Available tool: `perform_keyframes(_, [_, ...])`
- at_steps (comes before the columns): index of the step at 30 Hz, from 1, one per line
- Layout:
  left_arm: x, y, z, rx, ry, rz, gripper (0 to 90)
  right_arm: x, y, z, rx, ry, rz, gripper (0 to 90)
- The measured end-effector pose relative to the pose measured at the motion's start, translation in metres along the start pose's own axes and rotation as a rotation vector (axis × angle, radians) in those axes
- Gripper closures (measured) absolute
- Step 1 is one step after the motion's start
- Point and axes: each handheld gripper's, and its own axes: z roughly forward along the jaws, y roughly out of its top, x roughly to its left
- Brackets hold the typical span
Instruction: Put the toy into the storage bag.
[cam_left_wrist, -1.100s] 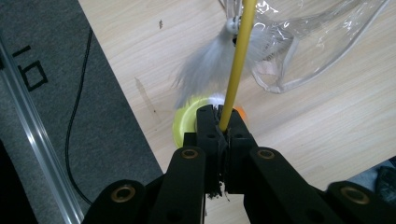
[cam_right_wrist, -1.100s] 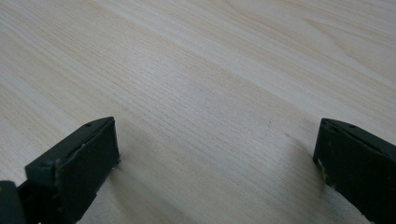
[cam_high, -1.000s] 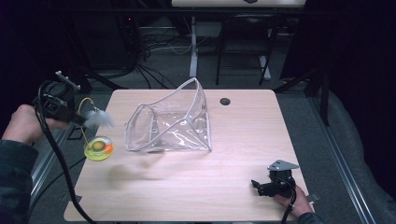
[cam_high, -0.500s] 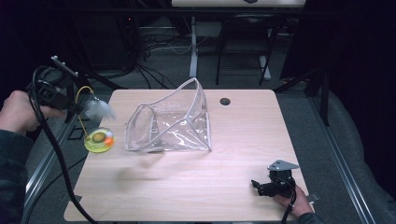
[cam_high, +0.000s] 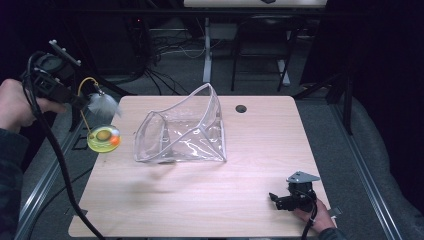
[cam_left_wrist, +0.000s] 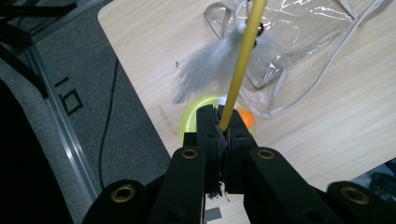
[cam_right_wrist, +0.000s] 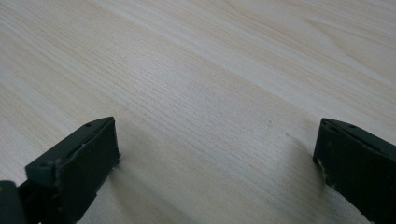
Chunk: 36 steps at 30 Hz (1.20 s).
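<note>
Two grippers in play, and the left one is doing all the work. From the high view, the left gripper (cam_high: 75, 100) is holding a cat toy by its yellow wire (cam_high: 82, 95), with the grey feather tuft (cam_high: 103, 106) hanging off the wire's end and the round yellow-green base (cam_high: 103, 138) dangling below, over the table's (cam_high: 200, 205) left edge. Compared with a second back, that hand is sitting higher and further out to the left, and the base is hanging a bit higher with it — so the toy is being lifted clear of the table, I'd guess to get it up and over into the clear plastic pouch (cam_high: 182, 130) that's lying open mid-table, just beside it. The right gripper (cam_high: 285, 200) is parked at the near right corner, same spot as before.

Left gripper view: the jaws are pinched tight together on the yellow wire (cam_left_wrist: 236, 74), which is running up between them. The feather tuft (cam_left_wrist: 210, 63) is swinging in front, the base (cam_left_wrist: 194, 119) is peeking out behind the jaws, and the pouch (cam_left_wrist: 308, 51) is sitting just past it all.

Right gripper view: the jaws are standing wide apart, nothing between them, resting low on bare table (cam_right_wrist: 210, 84) — idle for now.
</note>
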Motion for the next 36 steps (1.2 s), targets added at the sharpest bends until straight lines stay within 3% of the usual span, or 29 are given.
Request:
perform_keyframes(19, [-0.014, 0.027, -0.022, -0.004, 0.015, 0.053, 88.1, 0.000, 0.000, 0.000, -0.001, -0.002, 0.001, 0.0])
perform_keyframes(36, [-0.034, 0.054, -0.035, -0.008, 0.020, 0.111, 88.1, 0.000, 0.000, 0.000, -0.001, -0.001, -0.001, 0.0])
